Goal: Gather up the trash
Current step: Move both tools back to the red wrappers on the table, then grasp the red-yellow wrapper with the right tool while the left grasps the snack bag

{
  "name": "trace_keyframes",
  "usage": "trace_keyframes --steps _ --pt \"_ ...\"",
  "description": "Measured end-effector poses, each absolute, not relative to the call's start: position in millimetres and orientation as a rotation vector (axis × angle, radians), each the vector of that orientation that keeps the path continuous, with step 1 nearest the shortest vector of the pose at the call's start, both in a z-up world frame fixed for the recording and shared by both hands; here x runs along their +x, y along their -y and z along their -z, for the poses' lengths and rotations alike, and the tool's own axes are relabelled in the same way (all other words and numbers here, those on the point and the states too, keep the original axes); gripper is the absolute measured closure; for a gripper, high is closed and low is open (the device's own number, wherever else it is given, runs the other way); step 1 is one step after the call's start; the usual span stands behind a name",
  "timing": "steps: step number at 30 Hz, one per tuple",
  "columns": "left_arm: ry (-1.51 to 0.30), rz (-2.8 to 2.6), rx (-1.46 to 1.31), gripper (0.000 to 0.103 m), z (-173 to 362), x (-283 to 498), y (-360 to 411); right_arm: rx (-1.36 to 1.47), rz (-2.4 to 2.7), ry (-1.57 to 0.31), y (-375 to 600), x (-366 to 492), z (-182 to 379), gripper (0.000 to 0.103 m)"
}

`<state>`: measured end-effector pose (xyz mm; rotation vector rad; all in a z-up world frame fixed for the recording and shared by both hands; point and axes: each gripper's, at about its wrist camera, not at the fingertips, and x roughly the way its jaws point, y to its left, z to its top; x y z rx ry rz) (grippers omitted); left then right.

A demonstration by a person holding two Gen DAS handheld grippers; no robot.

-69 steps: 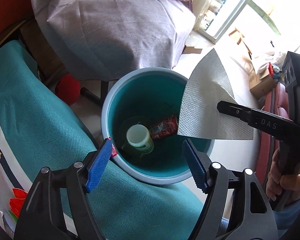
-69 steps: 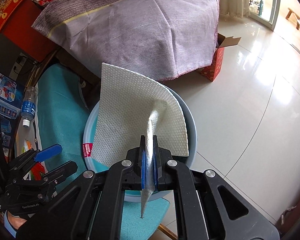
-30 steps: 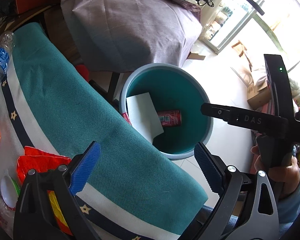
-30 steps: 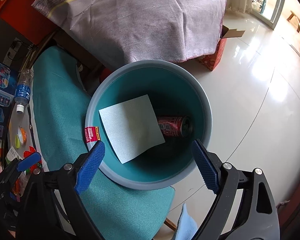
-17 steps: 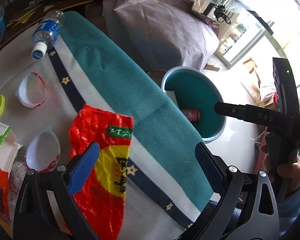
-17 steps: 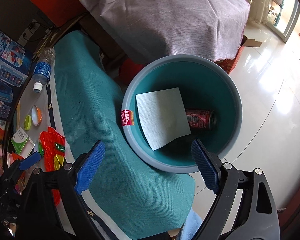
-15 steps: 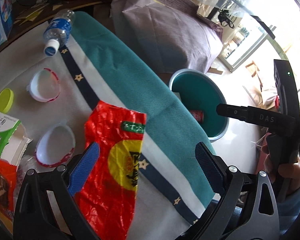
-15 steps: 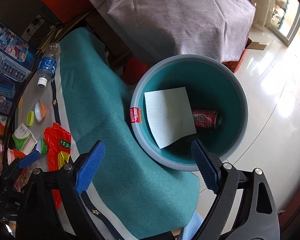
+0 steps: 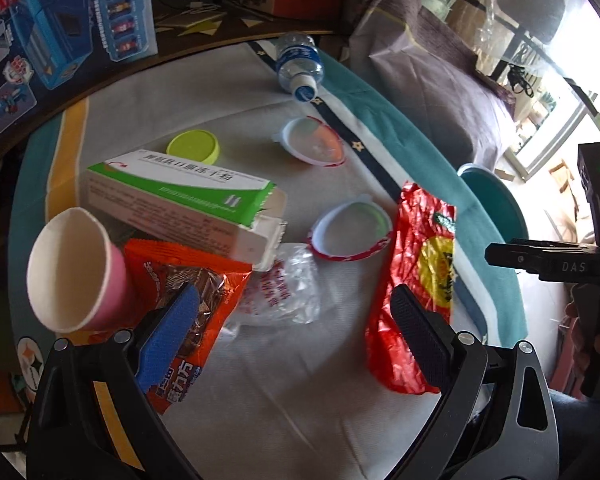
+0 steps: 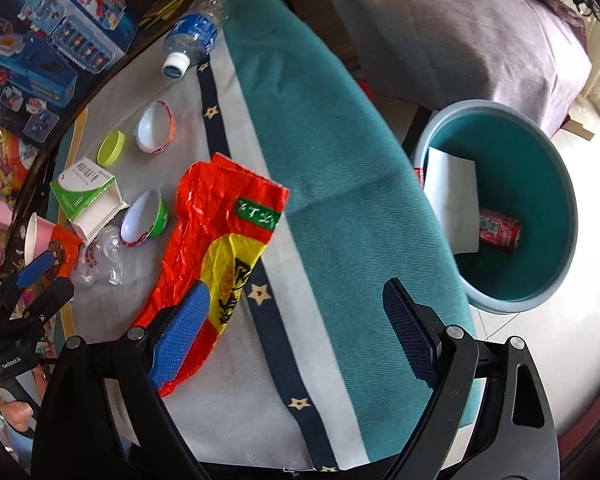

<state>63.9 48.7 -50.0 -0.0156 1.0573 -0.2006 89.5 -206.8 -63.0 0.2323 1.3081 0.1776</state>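
Trash lies on the cloth-covered table (image 9: pixel 260 392): a red and yellow foil bag (image 9: pixel 416 280) (image 10: pixel 216 236), an orange snack wrapper (image 9: pixel 188 308), a crumpled clear wrapper (image 9: pixel 288 292), a green and white carton (image 9: pixel 180 204), a pink paper cup (image 9: pixel 72 272), two shallow plastic cups (image 9: pixel 350 226) (image 9: pixel 312 142), a yellow-green lid (image 9: pixel 193 147) and a water bottle (image 9: pixel 300 66). My left gripper (image 9: pixel 296 332) is open and empty above the wrappers. My right gripper (image 10: pixel 296 328) is open and empty over the table edge. The teal bin (image 10: pixel 556 184) holds a paper towel (image 10: pixel 452 196) and a red can (image 10: pixel 498 231).
Blue toy boxes (image 9: pixel 64 24) stand behind the table. A piece of furniture under a purple cloth (image 10: pixel 480 32) stands beyond the bin. The bin sits on a white tiled floor (image 10: pixel 580 344) right of the table.
The paper towel left my right gripper and lies in the bin; that gripper is open. Both grippers swung left from the bin to the table; the left one now hovers over the trash.
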Motion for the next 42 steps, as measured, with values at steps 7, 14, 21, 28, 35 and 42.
trace_keyframes --steps 7,14,21,28,35,42 --pt "-1.057 0.168 0.055 0.007 54 57 -70 0.198 -0.209 -1.336 179 84 68 0.019" --pt "-1.062 0.218 -0.043 0.007 54 53 -74 0.179 -0.213 -1.346 169 85 69 0.019" --pt "-1.046 0.207 -0.032 0.007 49 50 -76 0.153 -0.22 -1.351 162 87 70 0.019" --pt "-1.013 0.111 -0.021 0.007 44 55 -121 0.105 -0.241 -1.377 138 89 83 0.019" --pt "-1.058 0.134 -0.029 0.027 64 58 -134 0.104 -0.232 -1.395 130 90 90 0.019" --pt "-1.086 0.209 -0.051 0.054 82 42 -116 0.083 -0.224 -1.393 125 92 94 0.019"
